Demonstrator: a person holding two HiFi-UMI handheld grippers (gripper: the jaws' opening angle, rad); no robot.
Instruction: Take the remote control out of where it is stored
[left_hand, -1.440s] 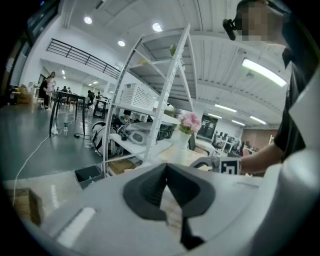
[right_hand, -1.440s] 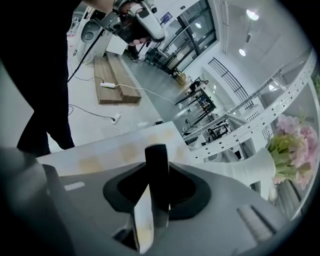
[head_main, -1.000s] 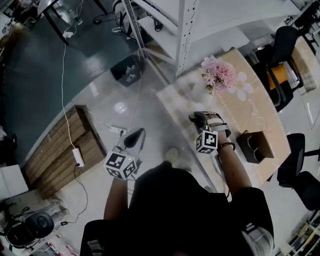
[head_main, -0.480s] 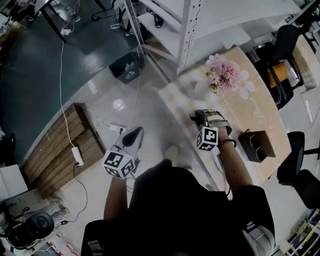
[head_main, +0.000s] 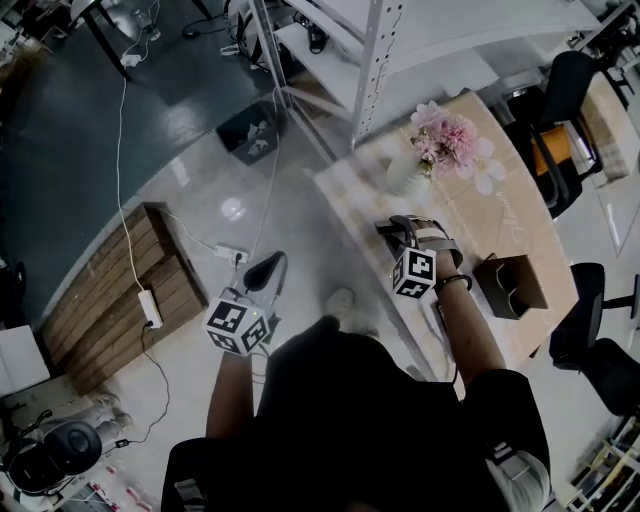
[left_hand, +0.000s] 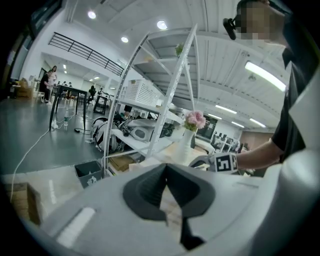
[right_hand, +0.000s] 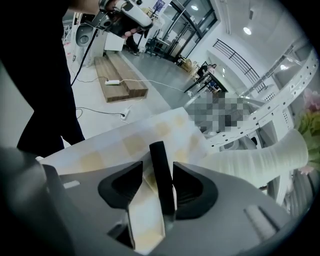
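Note:
A slim black remote control (right_hand: 161, 170) stands between the jaws of my right gripper (right_hand: 157, 166). It lies against the right-hand pad (right_hand: 186, 182), and a gap shows between it and the left-hand pad (right_hand: 125, 184). These jaws have just been opening. In the head view my right gripper (head_main: 400, 232) hovers over the near end of the checked table (head_main: 350, 190). My left gripper (head_main: 268, 270) is held over the floor beside the table, its pads (left_hand: 150, 187) meeting at the tips with nothing between them.
An open brown box (head_main: 510, 287) sits on the table to the right of my right arm. A white vase of pink flowers (head_main: 440, 145) stands farther along. A white shelving rack (head_main: 370, 60) rises behind the table. A wooden pallet (head_main: 120, 290) and cables lie on the floor at left.
My right gripper has tipped slightly over the table's near end. The left gripper has kept its place.

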